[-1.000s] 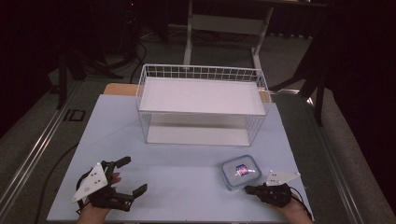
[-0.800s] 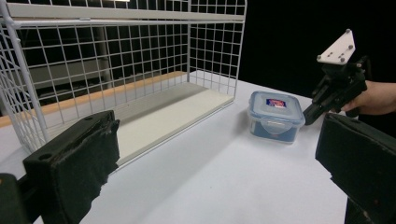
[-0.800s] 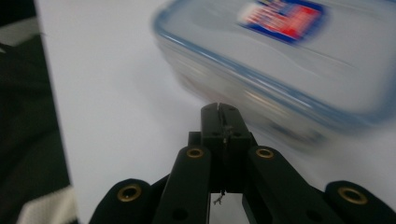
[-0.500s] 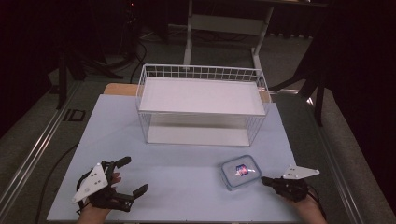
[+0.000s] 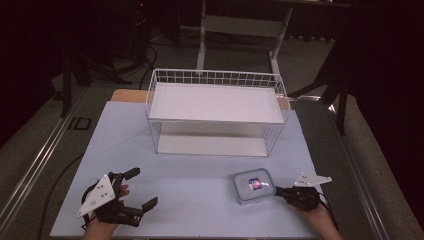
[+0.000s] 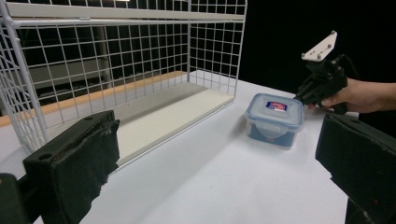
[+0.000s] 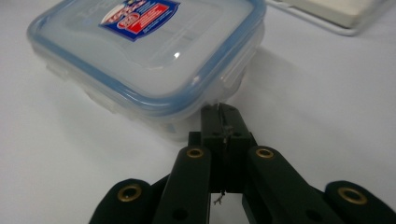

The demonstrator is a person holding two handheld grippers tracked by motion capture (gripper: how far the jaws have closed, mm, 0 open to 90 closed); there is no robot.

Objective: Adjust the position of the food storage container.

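Note:
A clear square food container (image 5: 254,185) with a blue-rimmed lid and a red-and-blue label sits on the white table (image 5: 200,175), front right. My right gripper (image 5: 279,190) lies just to its right, pointing left at it. In the right gripper view the jaws are shut together, and the right gripper (image 7: 219,114) has its tip at the side of the container (image 7: 144,51) under the lid rim. My left gripper (image 5: 141,188) rests at the front left, open and holding nothing. From the left gripper view, the container (image 6: 274,116) and the right gripper (image 6: 301,95) lie ahead to the right.
A white wire basket (image 5: 215,77) with a white board across its top and another on its floor stands at the table's middle back; its open side (image 6: 140,46) faces me. Dark floor, cables and a stand's legs surround the table.
My right gripper has shifted to the right and slightly away from me, staying shut beside the container. The left gripper and the container have not moved.

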